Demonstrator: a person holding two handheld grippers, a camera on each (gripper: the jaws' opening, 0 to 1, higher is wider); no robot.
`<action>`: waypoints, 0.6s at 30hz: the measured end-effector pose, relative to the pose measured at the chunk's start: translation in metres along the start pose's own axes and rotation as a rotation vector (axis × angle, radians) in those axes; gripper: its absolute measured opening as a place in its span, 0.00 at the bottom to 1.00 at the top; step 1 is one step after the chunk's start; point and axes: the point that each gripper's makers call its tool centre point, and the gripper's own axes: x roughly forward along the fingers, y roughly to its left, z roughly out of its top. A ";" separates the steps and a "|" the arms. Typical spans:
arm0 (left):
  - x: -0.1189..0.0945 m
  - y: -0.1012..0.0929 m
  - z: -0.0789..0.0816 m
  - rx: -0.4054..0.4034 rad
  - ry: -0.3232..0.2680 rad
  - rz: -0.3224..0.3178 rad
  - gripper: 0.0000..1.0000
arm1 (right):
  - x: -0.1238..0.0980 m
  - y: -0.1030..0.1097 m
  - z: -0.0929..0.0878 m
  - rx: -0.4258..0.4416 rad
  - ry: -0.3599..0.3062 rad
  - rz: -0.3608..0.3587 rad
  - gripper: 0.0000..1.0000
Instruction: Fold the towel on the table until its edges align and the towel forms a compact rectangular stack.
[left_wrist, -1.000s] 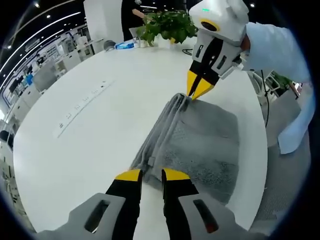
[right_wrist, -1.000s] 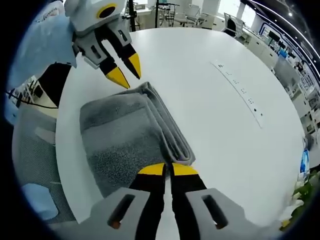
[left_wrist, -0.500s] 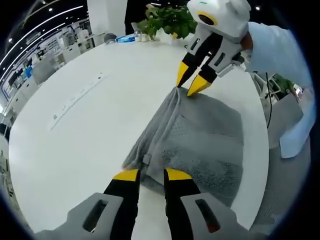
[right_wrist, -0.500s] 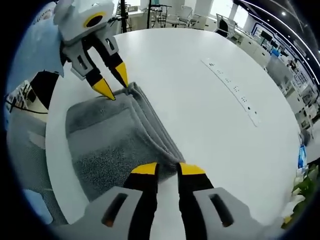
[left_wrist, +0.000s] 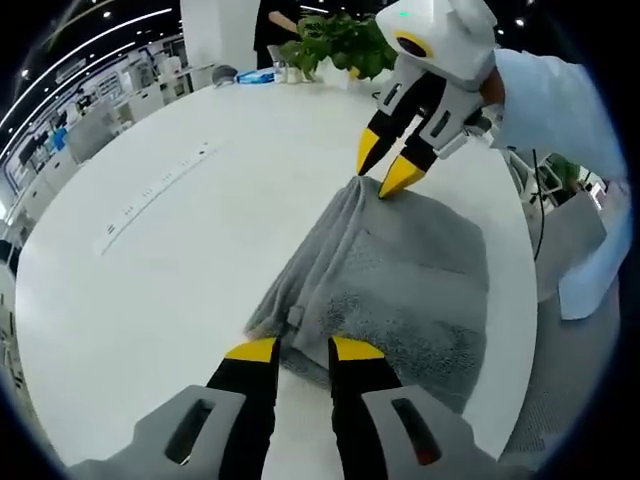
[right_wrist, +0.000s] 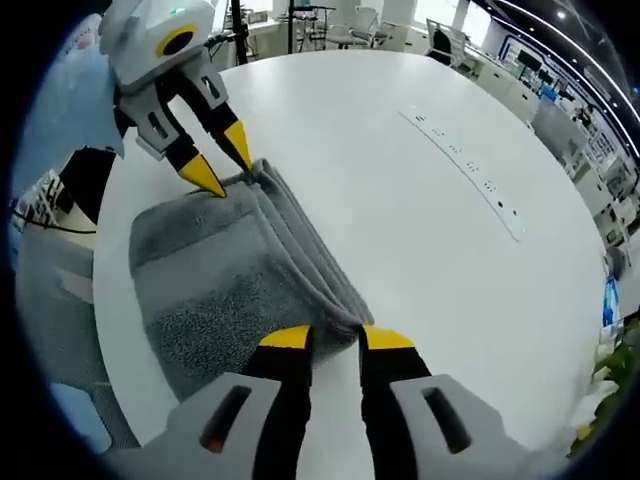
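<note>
1. Towel (left_wrist: 400, 280): grey, folded into a rectangle of several layers, lying near the edge of the white round table (left_wrist: 180, 270); its thick folded side runs between the two grippers.
2. Left hand-held gripper (left_wrist: 304, 350): jaws spread, set at the near corner of the folded side. A second ago they stood pressed close on that corner; they have since parted.
3. Right hand-held gripper (right_wrist: 337, 338): jaws spread astride the other end of the same fold, tips at the cloth. They too were pressed together a second ago and have opened.
4. Meaning of the change: both corners appear released, so the fold is laid down and the towel rests flat by its own weight. The layers along the folded side look roughly aligned; the far corner bunches slightly.
5. Further difference from the earlier frame: the towel lies flatter and broader, no longer drawn taut between the tips.
6. Also on the table: a long power strip (right_wrist: 470, 175); a green plant (left_wrist: 330, 45) at the far edge.
</note>
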 end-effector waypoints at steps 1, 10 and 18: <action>0.000 0.000 -0.001 0.001 -0.001 0.002 0.20 | -0.001 0.001 0.000 -0.006 -0.002 -0.001 0.17; -0.013 0.000 -0.001 -0.026 -0.041 0.016 0.22 | -0.013 0.010 -0.004 0.011 -0.034 0.003 0.25; -0.025 -0.006 -0.004 -0.062 -0.080 0.033 0.25 | -0.021 0.016 -0.007 0.036 -0.059 0.009 0.28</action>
